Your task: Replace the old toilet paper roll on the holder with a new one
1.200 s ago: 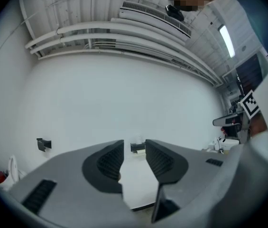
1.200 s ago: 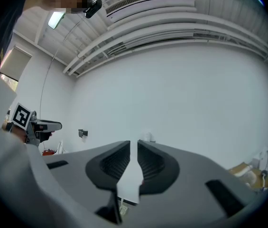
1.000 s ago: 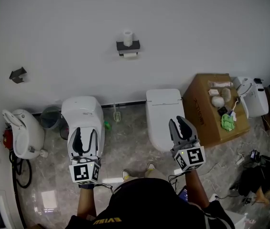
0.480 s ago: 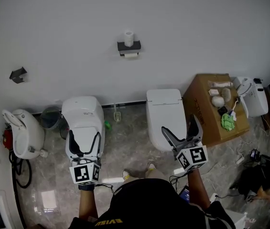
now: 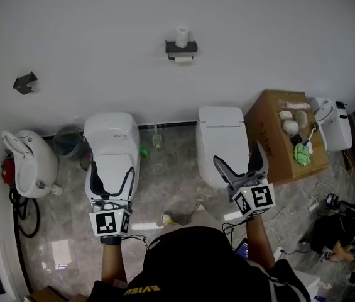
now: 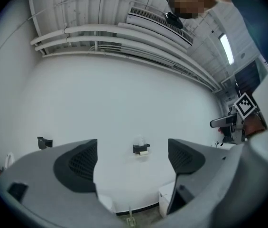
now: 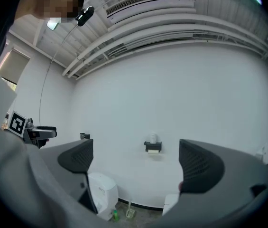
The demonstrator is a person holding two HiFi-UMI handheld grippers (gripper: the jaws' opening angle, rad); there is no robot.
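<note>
While we face it, the holder lies well ahead, between left tool and right tool.
Both, jaws just opened, grip nothing; neither is clearly nearer.

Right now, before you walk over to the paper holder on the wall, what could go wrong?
The white paper roll stands upright on top of the black wall holder, probably loose; reaching for the paper hanging below might knock it off. The holder hangs above the gap between the rounded white toilet and the flat-lidded white toilet, so feet could bump them or the small green bottle on the floor there.
</note>
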